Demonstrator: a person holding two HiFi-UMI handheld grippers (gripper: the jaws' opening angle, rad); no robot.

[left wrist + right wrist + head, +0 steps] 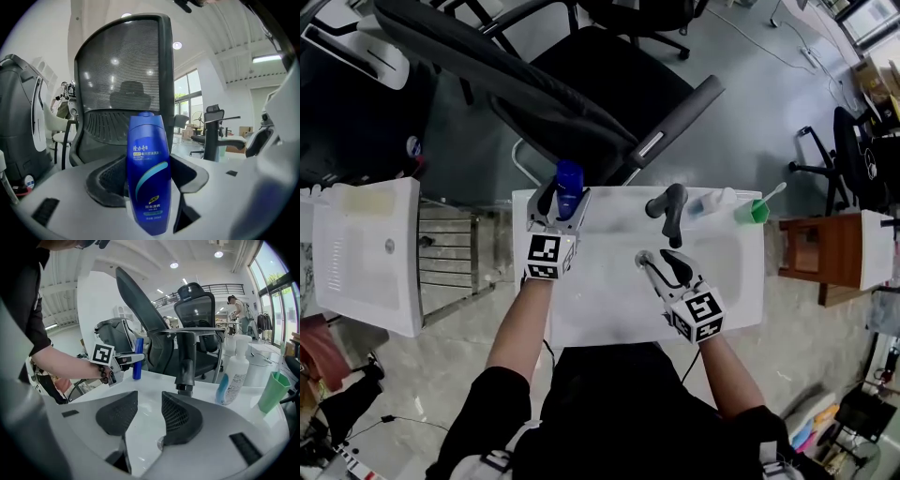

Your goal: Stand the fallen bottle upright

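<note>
1. The blue bottle (147,173) looks like smooth, glossy plastic.
2. The pads (180,416) of the right gripper (149,401) are dark, matt and finely ribbed; the shell round them is smooth grey plastic.
3. The white countertop (143,384) is smooth and shiny.
4. The tap (185,359) is matt black.
5. The chair back (122,70) is dark woven mesh in a matt plastic frame.
6. The pump bottle (233,376) is milky plastic; the cup (273,392) is matt green plastic.
</note>
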